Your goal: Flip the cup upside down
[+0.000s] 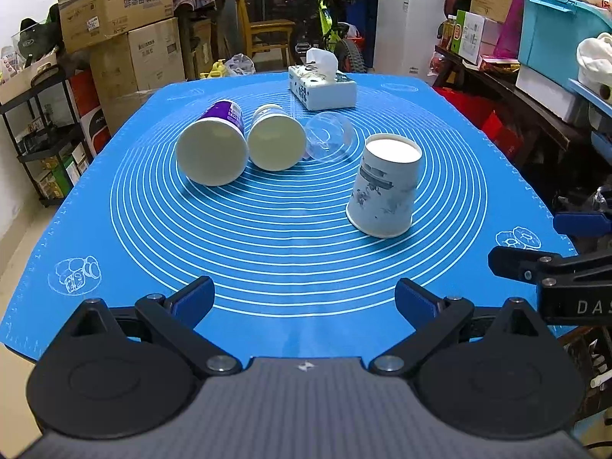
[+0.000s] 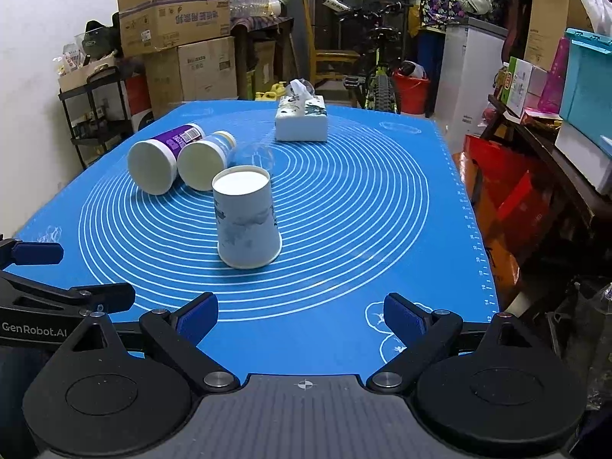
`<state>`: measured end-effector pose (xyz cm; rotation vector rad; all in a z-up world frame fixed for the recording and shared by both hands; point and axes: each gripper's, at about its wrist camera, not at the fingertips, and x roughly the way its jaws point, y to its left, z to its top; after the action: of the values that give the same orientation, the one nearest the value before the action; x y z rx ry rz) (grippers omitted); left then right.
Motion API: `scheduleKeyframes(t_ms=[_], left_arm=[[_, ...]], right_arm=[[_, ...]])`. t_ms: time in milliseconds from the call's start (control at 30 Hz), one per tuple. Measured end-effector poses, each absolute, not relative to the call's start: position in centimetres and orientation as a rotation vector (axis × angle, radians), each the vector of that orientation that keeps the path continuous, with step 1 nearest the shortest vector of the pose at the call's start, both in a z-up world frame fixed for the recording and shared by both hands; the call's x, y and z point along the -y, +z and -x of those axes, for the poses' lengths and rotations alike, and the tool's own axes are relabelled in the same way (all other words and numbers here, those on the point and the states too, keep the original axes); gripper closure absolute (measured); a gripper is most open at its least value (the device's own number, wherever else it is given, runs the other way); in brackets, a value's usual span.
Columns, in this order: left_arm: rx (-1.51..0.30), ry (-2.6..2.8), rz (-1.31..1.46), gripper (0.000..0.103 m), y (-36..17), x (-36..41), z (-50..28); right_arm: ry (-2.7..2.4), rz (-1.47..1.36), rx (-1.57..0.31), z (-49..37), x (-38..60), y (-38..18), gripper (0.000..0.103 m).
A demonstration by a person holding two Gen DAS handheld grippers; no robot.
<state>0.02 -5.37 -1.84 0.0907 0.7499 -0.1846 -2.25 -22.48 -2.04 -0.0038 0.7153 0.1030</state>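
A white paper cup with a grey print (image 1: 384, 185) stands upside down on the blue mat (image 1: 290, 237), base up; it also shows in the right wrist view (image 2: 246, 218). A purple-labelled cup (image 1: 214, 145) (image 2: 158, 162), a white cup (image 1: 275, 137) (image 2: 204, 160) and a clear plastic cup (image 1: 329, 135) (image 2: 254, 157) lie on their sides behind it. My left gripper (image 1: 304, 300) is open and empty near the mat's front edge. My right gripper (image 2: 300, 315) is open and empty, to the right of the left one.
A tissue box (image 1: 323, 90) (image 2: 302, 118) stands at the mat's far side. Cardboard boxes (image 1: 114, 4), a black shelf (image 1: 49, 137), a bicycle (image 1: 332, 26) and a cluttered side table (image 1: 535, 88) surround the table. The mat's (image 2: 382, 206) right edge drops off beside red items.
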Motion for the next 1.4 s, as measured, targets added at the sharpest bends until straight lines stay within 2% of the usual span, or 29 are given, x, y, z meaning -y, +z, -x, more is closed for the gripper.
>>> scheduleKeyframes(t_ms=[1400], left_arm=[[-0.773,-0.211,-0.123,0.003,-2.22,6.20,0.05]], right_arm=[[0.127,0.026,-0.746,2.46,22.33,-2.42,0.008]])
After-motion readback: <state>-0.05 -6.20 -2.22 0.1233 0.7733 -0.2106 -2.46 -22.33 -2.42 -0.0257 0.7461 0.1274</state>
